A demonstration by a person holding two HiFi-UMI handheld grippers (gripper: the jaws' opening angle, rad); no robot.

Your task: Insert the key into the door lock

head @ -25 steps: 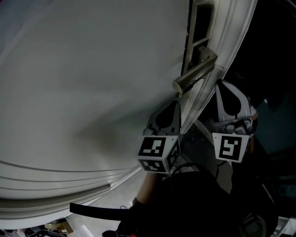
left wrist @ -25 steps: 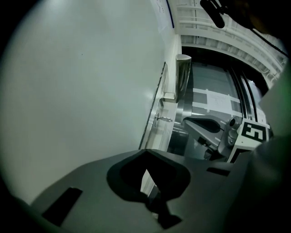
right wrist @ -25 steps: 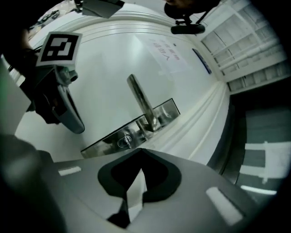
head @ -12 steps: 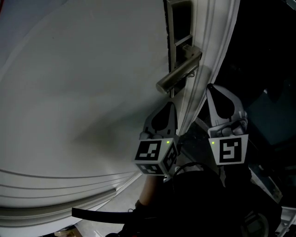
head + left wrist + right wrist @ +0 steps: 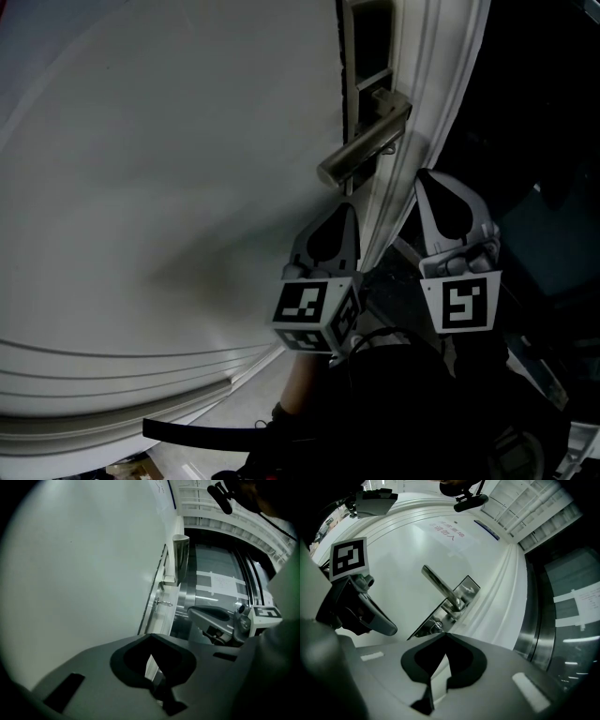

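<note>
My left fingers (image 5: 93, 670) and right fingers (image 5: 502, 668) are pressed together and empty, with the lock (image 5: 436, 626) just beyond my right fingers, below the door handle (image 5: 440, 588).

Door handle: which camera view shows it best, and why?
Right gripper view: the handle shows full length, with its plate. Head view shows it dim, from above; left gripper view shows it nearly end-on.
</note>
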